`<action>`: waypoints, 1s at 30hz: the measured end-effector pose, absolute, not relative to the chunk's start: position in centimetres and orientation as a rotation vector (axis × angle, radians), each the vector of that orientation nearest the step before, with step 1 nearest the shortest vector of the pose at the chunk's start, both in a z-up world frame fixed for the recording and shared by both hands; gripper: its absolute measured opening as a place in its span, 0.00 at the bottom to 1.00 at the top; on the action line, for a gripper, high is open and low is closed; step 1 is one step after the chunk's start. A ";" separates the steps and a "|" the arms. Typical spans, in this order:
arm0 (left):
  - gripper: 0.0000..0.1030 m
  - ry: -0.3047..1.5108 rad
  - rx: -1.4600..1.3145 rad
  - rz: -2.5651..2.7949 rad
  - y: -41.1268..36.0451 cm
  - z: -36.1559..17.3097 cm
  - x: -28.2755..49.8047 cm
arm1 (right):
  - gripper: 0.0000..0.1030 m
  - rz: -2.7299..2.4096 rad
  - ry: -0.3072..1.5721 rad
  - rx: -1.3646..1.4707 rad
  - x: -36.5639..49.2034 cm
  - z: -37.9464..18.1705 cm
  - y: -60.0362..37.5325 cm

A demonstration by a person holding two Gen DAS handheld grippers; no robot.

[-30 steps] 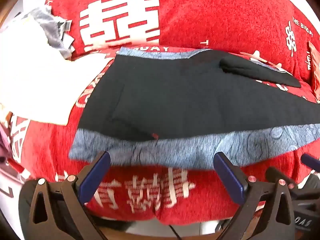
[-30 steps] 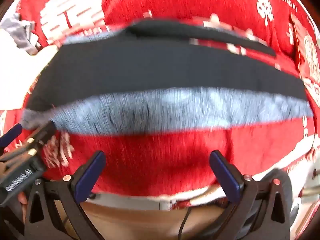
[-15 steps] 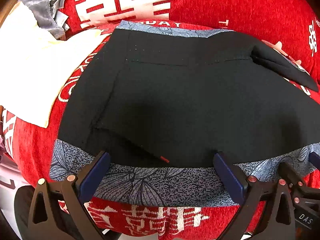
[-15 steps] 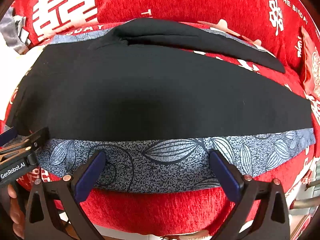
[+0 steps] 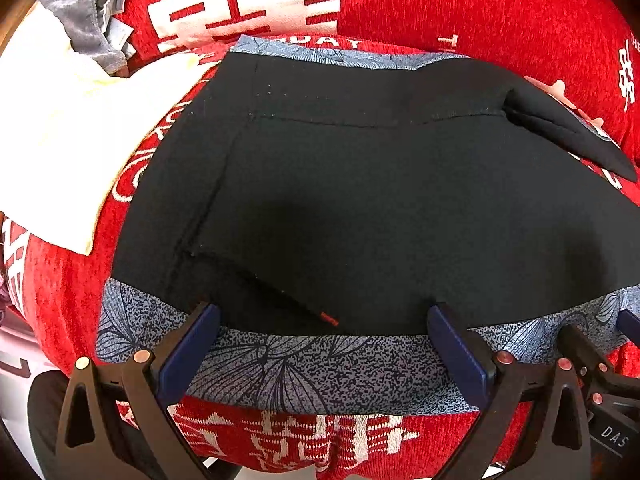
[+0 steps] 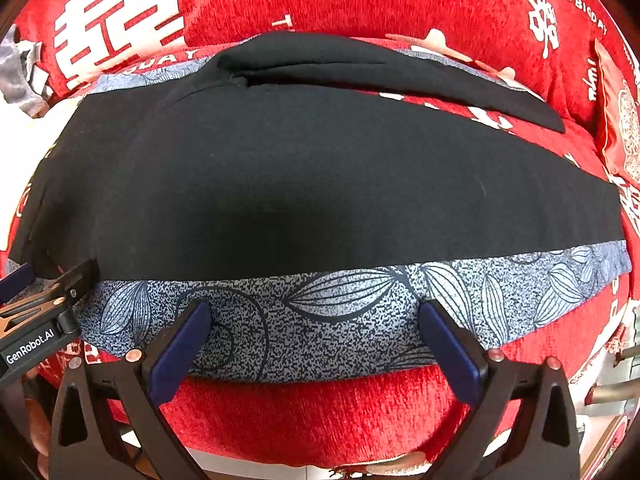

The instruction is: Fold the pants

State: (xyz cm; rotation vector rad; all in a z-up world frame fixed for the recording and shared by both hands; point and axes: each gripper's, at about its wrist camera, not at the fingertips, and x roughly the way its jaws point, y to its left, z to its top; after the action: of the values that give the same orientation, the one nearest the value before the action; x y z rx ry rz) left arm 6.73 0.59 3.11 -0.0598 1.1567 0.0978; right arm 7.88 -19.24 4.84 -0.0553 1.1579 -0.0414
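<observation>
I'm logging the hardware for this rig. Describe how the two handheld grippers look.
Both are alike: the left gripper and right gripper each have two black triangular cut-out arms, copper-coloured rivets and flat dark blue finger pads. In the right wrist view the left gripper's black body carries white "GenRobot.AI" lettering; in the left wrist view the right gripper shows white "DAS".

Home: red wedding-print sofa cover [image 6: 400, 8], laundry pile [image 5: 60, 120] beside.

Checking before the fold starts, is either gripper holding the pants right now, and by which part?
Nothing is held. The left gripper and right gripper are open at the patterned near edge of the black pants.
</observation>
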 end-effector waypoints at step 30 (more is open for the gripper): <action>1.00 1.205 -0.103 0.049 1.5 5.4 9.1 | 1.00 0.046 1.199 -0.171 10.2 7.9 -17.0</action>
State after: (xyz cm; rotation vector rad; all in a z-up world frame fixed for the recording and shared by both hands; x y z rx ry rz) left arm 9.07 1.54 5.42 -0.1027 1.2050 0.0493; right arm 10.17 -16.99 7.88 -0.1711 1.1991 0.0462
